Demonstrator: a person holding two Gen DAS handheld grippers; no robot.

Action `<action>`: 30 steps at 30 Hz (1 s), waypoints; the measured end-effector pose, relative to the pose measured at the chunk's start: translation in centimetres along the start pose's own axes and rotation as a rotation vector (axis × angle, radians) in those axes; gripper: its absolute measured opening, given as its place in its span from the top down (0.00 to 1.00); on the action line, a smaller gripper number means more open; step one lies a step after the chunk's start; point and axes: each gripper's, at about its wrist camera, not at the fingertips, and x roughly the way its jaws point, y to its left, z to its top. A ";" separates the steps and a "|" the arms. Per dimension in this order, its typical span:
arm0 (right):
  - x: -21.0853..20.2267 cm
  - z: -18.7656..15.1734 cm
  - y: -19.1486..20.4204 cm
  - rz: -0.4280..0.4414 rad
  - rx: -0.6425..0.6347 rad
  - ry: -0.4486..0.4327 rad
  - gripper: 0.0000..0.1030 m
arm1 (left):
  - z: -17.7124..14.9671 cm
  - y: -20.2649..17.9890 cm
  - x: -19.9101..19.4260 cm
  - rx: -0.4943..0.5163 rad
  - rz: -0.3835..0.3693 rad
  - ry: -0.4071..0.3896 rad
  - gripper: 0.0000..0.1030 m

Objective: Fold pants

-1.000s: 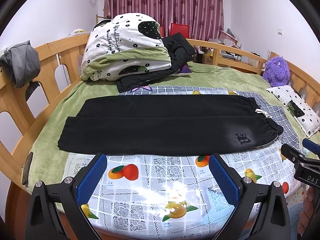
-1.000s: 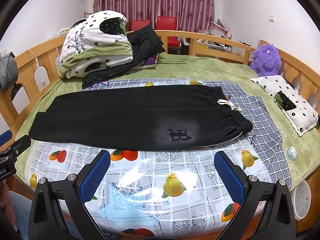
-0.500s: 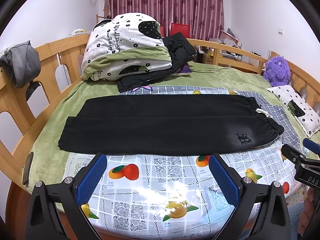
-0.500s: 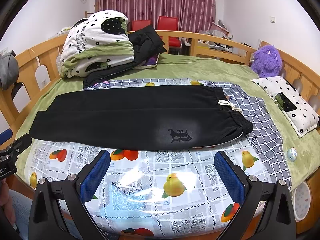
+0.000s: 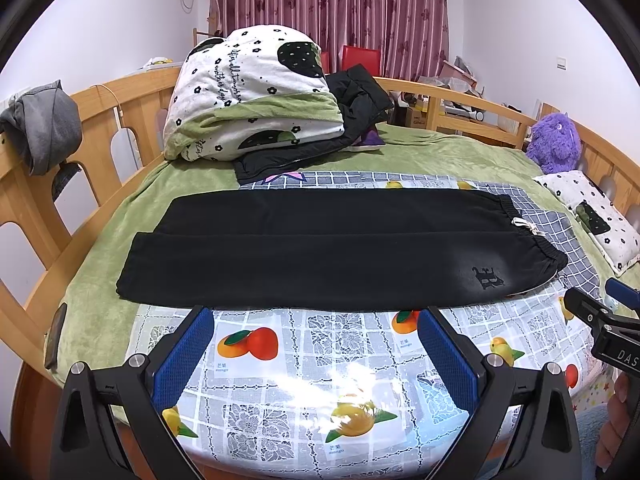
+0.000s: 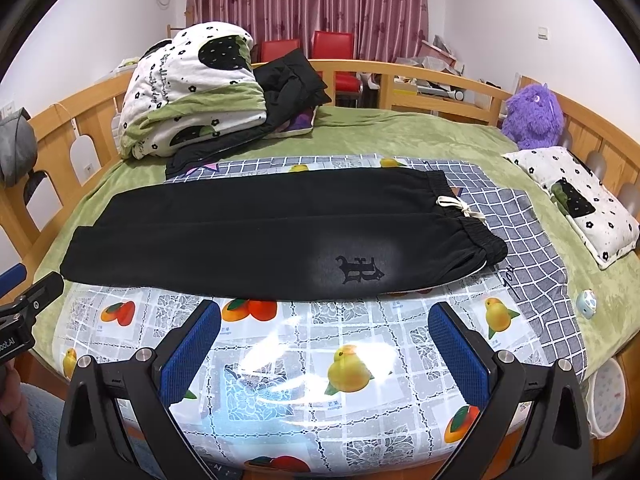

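Note:
Black pants (image 5: pixel 320 248) lie flat across the bed, folded lengthwise, one leg on the other. The waistband with a white drawstring (image 6: pixel 460 210) is at the right, the leg ends at the left. They also show in the right wrist view (image 6: pixel 260 240). My left gripper (image 5: pixel 316 344) is open and empty, above the fruit-print cloth (image 5: pixel 320 380) near the pants' front edge. My right gripper (image 6: pixel 324 336) is open and empty, in front of the logo (image 6: pixel 360 270).
A folded quilt (image 5: pixel 256 92) and a black jacket (image 5: pixel 344 120) are stacked at the back left. A purple plush toy (image 6: pixel 532 116) and a small pillow (image 6: pixel 576 196) lie at the right. Wooden rails (image 5: pixel 80 152) ring the bed.
Both views have shifted very slightly. The pants lie as before and both grippers stay open.

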 end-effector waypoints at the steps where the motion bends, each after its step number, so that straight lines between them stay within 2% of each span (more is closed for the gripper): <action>1: 0.0 0.0 0.0 -0.001 -0.001 0.001 0.01 | 0.0 0.0 0.0 0.000 0.000 0.000 0.01; 16: -0.2 0.0 0.4 -0.003 -0.019 -0.018 0.01 | 0.1 0.2 -0.1 0.000 -0.001 0.001 0.01; 22: -0.6 0.0 0.4 0.040 -0.009 -0.036 0.01 | 0.0 0.0 -0.2 0.009 -0.003 -0.007 0.01; 30: -0.8 -0.1 0.9 0.026 -0.025 -0.053 0.01 | -0.1 -0.1 -0.3 0.005 -0.002 -0.011 0.01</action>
